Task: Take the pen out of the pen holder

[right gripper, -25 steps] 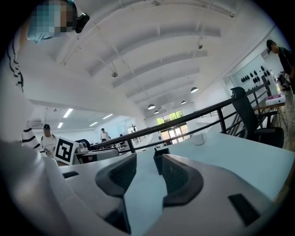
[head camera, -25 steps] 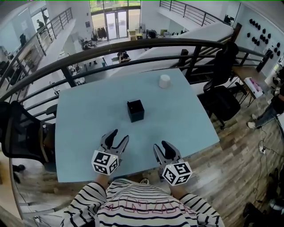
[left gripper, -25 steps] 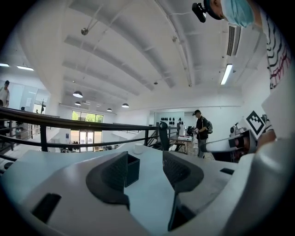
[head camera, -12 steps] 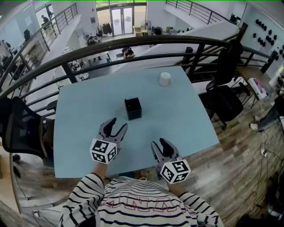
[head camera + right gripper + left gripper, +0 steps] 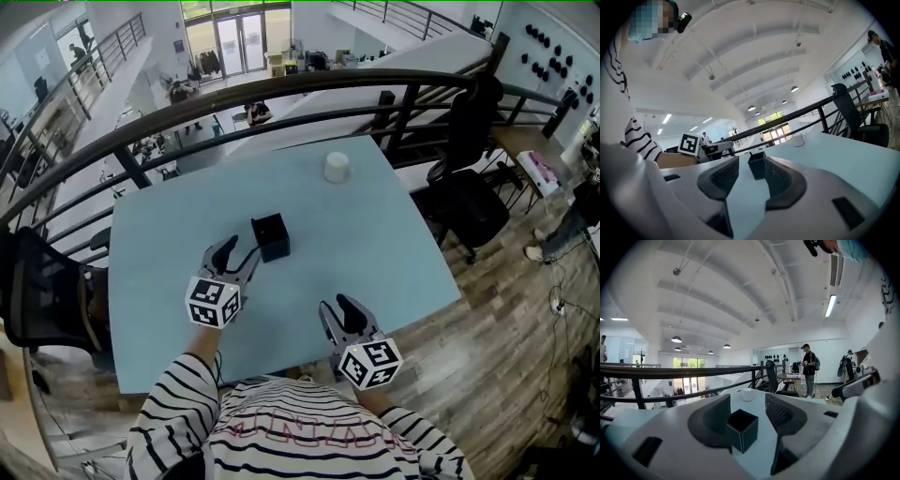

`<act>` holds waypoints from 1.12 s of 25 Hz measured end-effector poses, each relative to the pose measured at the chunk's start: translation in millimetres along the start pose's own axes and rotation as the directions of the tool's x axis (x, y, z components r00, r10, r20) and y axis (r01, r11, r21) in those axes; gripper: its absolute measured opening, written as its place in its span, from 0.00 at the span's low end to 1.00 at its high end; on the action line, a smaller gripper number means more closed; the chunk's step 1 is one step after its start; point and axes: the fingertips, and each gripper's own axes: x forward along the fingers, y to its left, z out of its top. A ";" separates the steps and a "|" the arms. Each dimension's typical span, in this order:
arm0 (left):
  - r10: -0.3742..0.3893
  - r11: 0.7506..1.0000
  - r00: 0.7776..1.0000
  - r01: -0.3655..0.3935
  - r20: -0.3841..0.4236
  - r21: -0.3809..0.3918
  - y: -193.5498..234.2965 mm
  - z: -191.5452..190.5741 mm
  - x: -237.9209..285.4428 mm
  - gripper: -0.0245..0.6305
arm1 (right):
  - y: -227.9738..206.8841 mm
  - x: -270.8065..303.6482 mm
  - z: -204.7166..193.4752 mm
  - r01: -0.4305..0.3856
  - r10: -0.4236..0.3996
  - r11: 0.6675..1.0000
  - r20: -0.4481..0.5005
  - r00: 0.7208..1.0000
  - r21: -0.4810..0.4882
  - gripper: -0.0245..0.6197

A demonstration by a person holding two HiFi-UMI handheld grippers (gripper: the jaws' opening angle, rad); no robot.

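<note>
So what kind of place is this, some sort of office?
Probably a mezzanine in an open office or lab: the blue table sits by a dark railing overlooking a lower floor with glass doors, and an office chair stands nearby.

This is a mezzanine in a large open-plan office or lab building; a dark metal railing (image 5: pixel 281 91) curves round the edge, and beyond it lies a lower floor with a seated person (image 5: pixel 255 113) among desks and glass entrance doors (image 5: pixel 230 45) at the far end; black office chairs (image 5: pixel 466 208) stand on the wood-plank floor (image 5: pixel 506 347) beside the pale blue surface (image 5: pixel 375 244); a white wall (image 5: pixel 553 47) carries rows of small black items, too small to identify; overhead a ribbed white ceiling holds a strip light (image 5: pixel 829 305) and round pendant lamps (image 5: pixel 676 339); a person with a backpack (image 5: pixel 807 369) stands by another desk (image 5: pixel 790 377).
</note>
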 end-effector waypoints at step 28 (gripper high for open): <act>-0.023 0.994 0.986 0.005 -0.162 -0.109 80.6 -74.1 122.3 0.37 | -22.3 59.0 -23.0 0.111 -0.105 0.992 -0.089 0.990 0.060 0.31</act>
